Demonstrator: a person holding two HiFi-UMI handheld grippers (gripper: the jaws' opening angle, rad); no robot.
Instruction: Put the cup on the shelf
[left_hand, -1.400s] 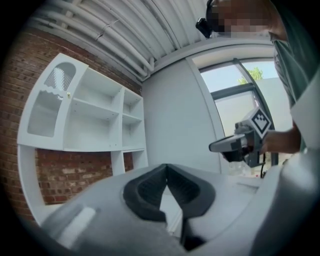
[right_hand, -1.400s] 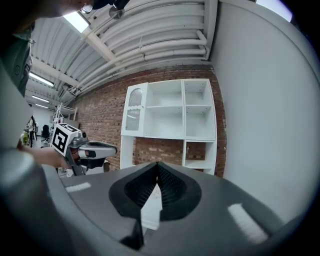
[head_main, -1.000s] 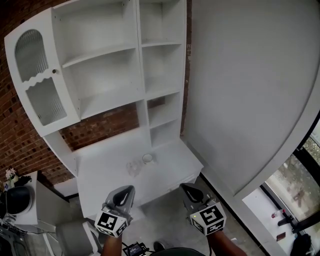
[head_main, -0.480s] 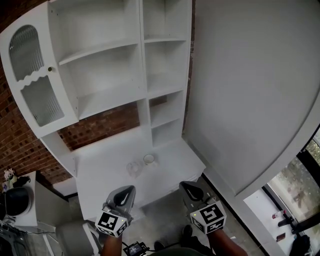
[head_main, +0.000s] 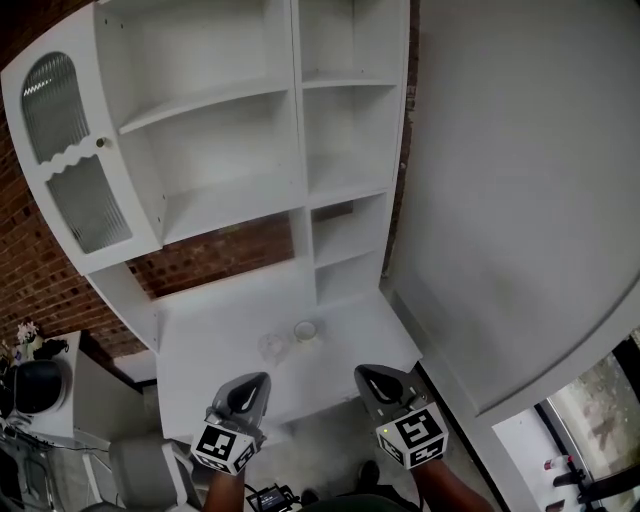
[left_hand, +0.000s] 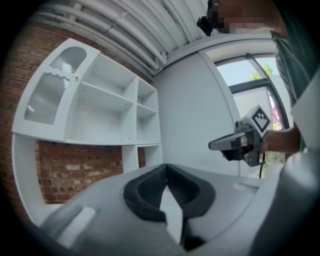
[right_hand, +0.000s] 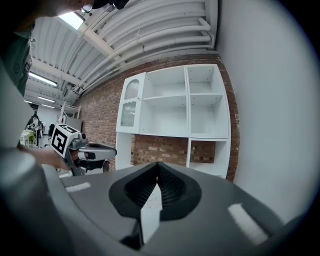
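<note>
The white shelf unit (head_main: 230, 190) has the clear cup (head_main: 271, 346) on its counter (head_main: 200, 340) at lower centre, and since your left gripper (head_main: 260, 380) and right gripper (head_main: 363, 373) hang short of it, both pressed together and empty, you look to be on the approach and should spread one before reaching in.

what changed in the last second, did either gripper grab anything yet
Nothing grabbed. The person has edged towards the shelf unit, carrying both grippers with them. The left gripper and right gripper stay shut and empty; the clear cup and whitish cup sit untouched on the counter.
</note>
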